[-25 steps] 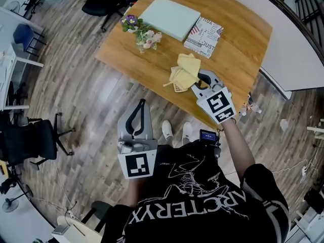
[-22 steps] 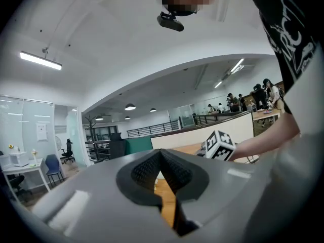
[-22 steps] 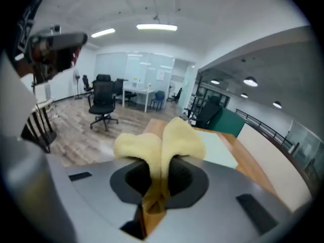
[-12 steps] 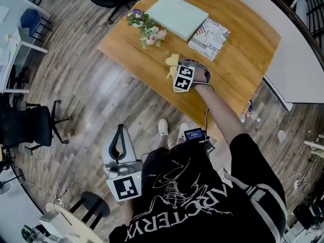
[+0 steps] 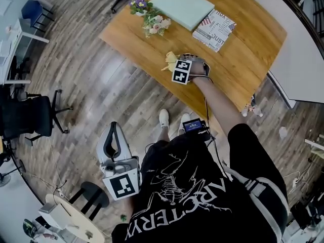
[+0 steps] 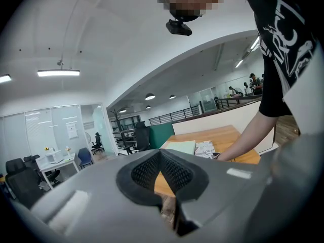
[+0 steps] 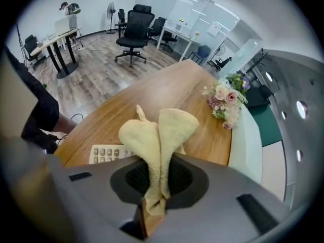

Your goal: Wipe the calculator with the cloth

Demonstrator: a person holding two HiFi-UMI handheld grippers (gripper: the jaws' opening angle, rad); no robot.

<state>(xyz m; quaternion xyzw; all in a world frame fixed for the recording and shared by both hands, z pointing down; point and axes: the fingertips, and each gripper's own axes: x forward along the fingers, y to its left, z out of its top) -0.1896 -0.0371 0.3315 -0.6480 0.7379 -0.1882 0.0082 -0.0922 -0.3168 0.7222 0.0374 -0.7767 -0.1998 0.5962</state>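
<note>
My right gripper [image 5: 175, 65] reaches out over the wooden table [image 5: 243, 49], shut on a yellow cloth [image 5: 170, 58]. In the right gripper view the cloth [image 7: 158, 130] stands up in two folds from between the jaws. Just beyond and to the left, a white calculator [image 7: 107, 154] lies flat on the wood, partly hidden by the gripper body. In the head view the calculator is hidden under the gripper. My left gripper [image 5: 115, 126] hangs low at my side over the floor, far from the table, shut with nothing in it [image 6: 160, 153].
On the table lie a pale green pad [image 5: 183, 5], a printed booklet [image 5: 215, 30] and a small bunch of flowers [image 5: 152, 19], which also shows in the right gripper view [image 7: 225, 103]. A black office chair [image 5: 25, 119] and a round stool [image 5: 93, 195] stand on the wood floor.
The right gripper carried the cloth left and farther in over the table, onto the spot where the calculator lies. The left gripper sank lower beside my body.
</note>
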